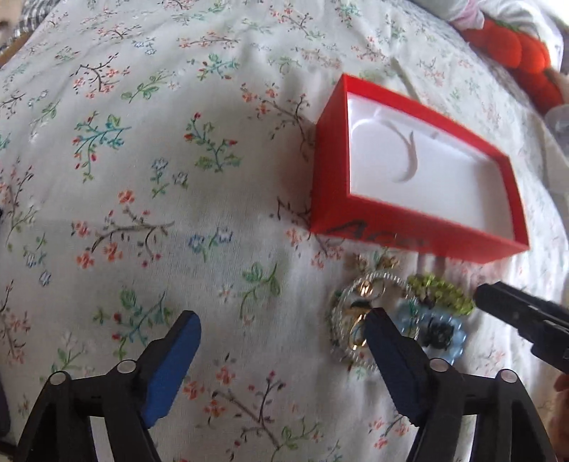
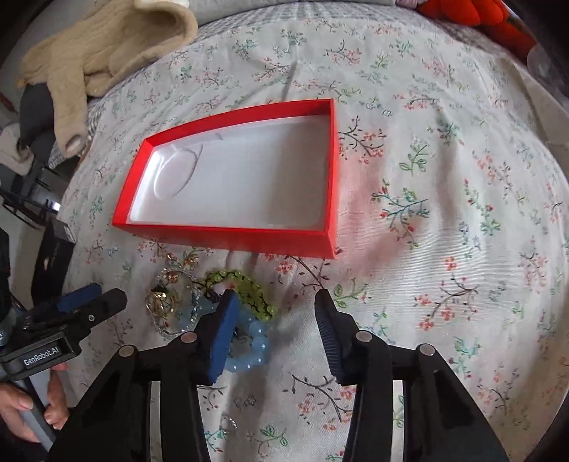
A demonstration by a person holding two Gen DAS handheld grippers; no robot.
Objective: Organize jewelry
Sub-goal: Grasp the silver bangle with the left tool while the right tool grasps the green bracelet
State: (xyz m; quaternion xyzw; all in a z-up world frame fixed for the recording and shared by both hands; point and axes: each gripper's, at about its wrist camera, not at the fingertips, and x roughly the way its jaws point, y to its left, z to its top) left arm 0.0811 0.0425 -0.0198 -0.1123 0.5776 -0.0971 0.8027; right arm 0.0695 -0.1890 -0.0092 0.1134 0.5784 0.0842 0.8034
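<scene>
the jewelry lies in a small tangled heap on the floral bed cover (image 2: pixel 444 177), just in front of the near long wall of the red box (image 2: pixel 227 238). in the heap: a green bead bracelet (image 2: pixel 249 288), a pale blue bead bracelet (image 2: pixel 249 352), a clear crystal bracelet (image 1: pixel 341 320) and some gold pieces (image 2: pixel 161 302), all touching or overlapping.

the right claw (image 2: pixel 274 341) has its jaws wide apart and holds nothing. its left finger sits right over the blue and green bracelets, so the heap lies to the left of the gap, not inside it. the left claw (image 1: pixel 281 341) is also spread wide and holds nothing. its right finger tip rests at the crystal bracelet and gold pieces, so the heap lies to the right of that gap. both claws flank the heap from opposite sides. the right one looks slightly nearer to the bead bracelets, the left one nearer to the gold pieces.

the box stands open with its long axis running left to right along the heap. its white liner (image 2: pixel 249 177) has a moulded round recess (image 2: pixel 176 174) at the left end, and nothing is in it. no piece looks sorted yet, so the task seems to be at its start.

far left on the bed lies a beige knit garment (image 2: pixel 106 49). something red (image 2: pixel 498 21) lies at the far right.
</scene>
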